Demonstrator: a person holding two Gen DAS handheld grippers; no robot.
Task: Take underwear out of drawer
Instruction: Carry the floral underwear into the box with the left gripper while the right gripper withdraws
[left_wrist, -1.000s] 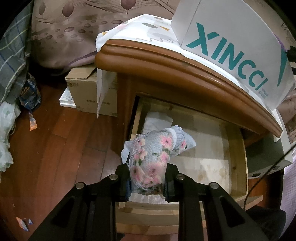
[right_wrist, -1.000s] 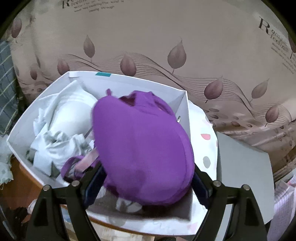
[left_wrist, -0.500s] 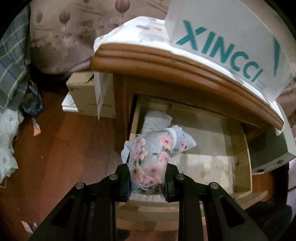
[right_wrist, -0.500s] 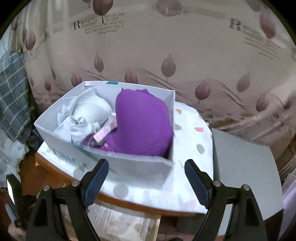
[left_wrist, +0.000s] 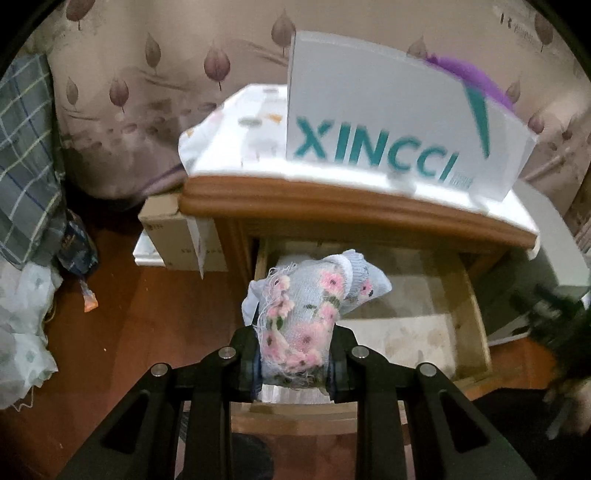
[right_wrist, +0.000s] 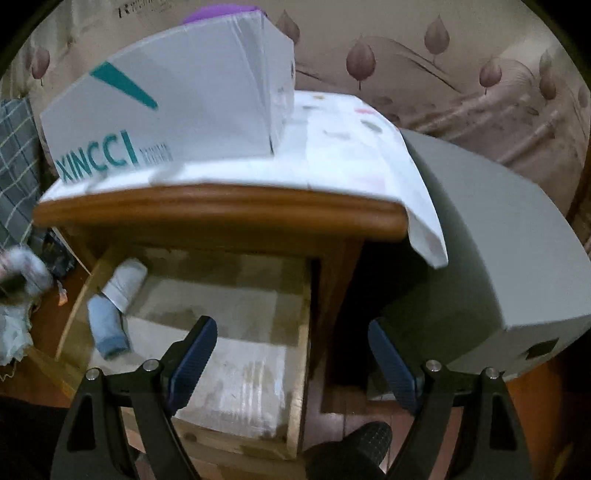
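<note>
Pale blue floral underwear (left_wrist: 303, 317) sits pinched between the fingers (left_wrist: 334, 363) of your left gripper (left_wrist: 293, 365), bunched into a roll above the front left part of the open drawer (left_wrist: 469, 314). Its long axis runs away from the fingers toward the nightstand (left_wrist: 332, 210); the far end folds off to the right, and frayed threads hang along its left edge.

Your left view alone shows this garment clearly. It also shows the cardboard box (left_wrist: 173, 236) on the floor (left_wrist: 147, 325) to the left of the nightstand, and a dark blurred shape at the right edge that you cannot identify.

Your right view gives you what the left view hides behind the held bundle. Two more rolled pieces lie against the drawer's left wall (right_wrist: 79, 306): a white roll (right_wrist: 125, 282) toward the back and a light blue roll (right_wrist: 107, 326) nearer the front, both lying roughly front to back and touching or nearly so. Only this view shows the grey case (right_wrist: 491, 258) to the right of the nightstand at full width. Your right gripper (right_wrist: 291, 350) hangs over the drawer's right front corner with its fingers spread wide and nothing between them.

Both views show the white XINCCI box (right_wrist: 173, 110) on the cloth-covered top, with something purple (left_wrist: 469, 77) showing above its rim. A blurred pale patch at the left edge of your right view may be the held underwear; you cannot tell.
</note>
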